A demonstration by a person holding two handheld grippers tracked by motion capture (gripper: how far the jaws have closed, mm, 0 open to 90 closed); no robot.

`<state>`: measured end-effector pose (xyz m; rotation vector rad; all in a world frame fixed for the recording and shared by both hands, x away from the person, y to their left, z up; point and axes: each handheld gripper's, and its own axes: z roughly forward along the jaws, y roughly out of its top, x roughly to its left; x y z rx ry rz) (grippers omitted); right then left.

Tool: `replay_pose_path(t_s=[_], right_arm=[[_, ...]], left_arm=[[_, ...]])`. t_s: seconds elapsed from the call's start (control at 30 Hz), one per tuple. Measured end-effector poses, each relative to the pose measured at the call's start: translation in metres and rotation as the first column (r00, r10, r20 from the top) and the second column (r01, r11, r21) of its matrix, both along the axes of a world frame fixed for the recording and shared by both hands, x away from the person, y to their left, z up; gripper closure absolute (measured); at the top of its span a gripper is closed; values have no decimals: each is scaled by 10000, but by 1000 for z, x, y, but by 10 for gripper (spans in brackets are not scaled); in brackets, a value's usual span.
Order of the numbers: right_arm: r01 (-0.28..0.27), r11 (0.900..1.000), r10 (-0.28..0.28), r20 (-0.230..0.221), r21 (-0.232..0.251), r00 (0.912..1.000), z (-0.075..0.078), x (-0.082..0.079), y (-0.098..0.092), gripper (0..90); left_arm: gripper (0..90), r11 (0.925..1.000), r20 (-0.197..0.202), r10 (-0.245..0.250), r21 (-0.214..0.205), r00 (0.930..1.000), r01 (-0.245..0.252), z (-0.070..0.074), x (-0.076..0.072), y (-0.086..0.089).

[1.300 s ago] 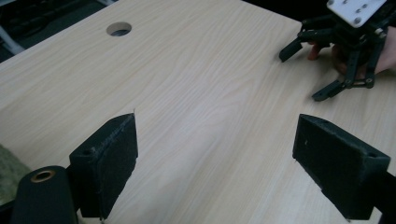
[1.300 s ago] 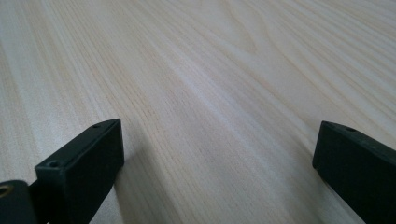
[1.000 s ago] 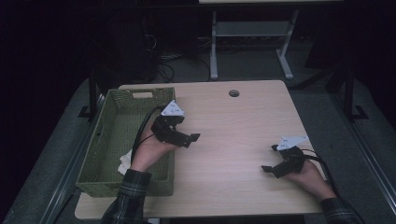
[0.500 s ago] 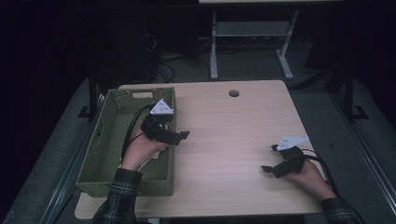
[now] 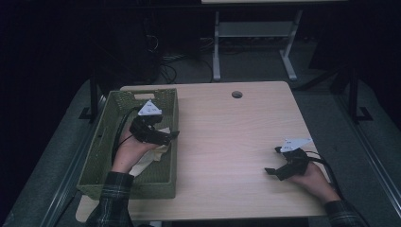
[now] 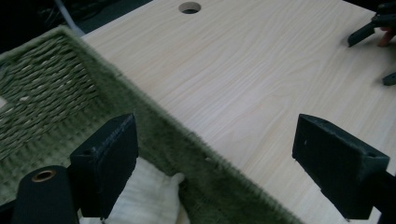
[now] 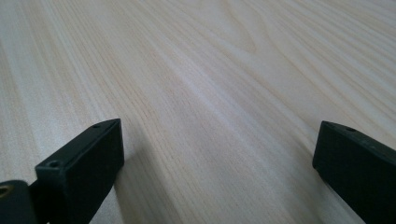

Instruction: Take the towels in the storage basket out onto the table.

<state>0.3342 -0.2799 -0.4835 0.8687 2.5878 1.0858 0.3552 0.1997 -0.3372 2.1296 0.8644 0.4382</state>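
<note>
While the left gripper (image 5: 158, 135) hung over the green woven basket (image 5: 106, 137) at approx 9 o'clock on the table (image 5: 227, 137), its jaws were spread wide w/ nothing between them. The left gripper view had them straddling the basket's right wall: one jaw inside above the cloth, the other out over bare wood. The task's thing, a pale cloth (image 6: 149, 196), lay crumpled on the basket floor against that wall, just below the inner jaw; whether jaw and cloth touched, can't tell.

The right gripper (image 5: 279, 165) sat low at approx 4 o'clock, well apart from the basket, jaws likewise spread, empty, w/ plain tabletop ahead of them.

Judgement re progress: cloth was in the basket and ungripped, so either a drop-off was done or a pick-up was not yet begun; the pics alone don't settle which. If putting away was the job, it looked basically complete, w/ just clearing the left hand left. If fetching, nearly all remained: lower, close on the cloth, lift it over the wall.
</note>
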Motion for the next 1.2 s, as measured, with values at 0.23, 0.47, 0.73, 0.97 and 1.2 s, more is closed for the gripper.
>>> replay_pose_path(t_s=[0.23, 0.47, 0.73, 0.97, 1.2], right_arm=[[-2, 10000, 2, -1, -7, 10000, 0, 0, 0, 17], [2, 10000, -2, -7, 2, 10000, 0, 0, 0, 17], [0, 10000, 0, -4, -10, 10000, 0, 0, 0, 17], [9, 10000, -9, -13, -11, 10000, 0, 0, 0, 17], [15, 10000, -15, 2, -8, 10000, 0, -1, 0, 17]], left_arm=[[138, 9990, -19, 442, 26, 9990, -442, -6, 1, 16], [138, 9966, -223, 797, 233, 9966, -791, -16, 6, 32], [140, 9896, -808, 1313, 702, 9880, -1258, -38, 14, 44], [140, 9783, -1324, 1716, 1395, 9762, -1530, -55, 21, 47], [140, 9685, -1755, 2082, 1741, 9622, -1779, -72, 27, 49]])
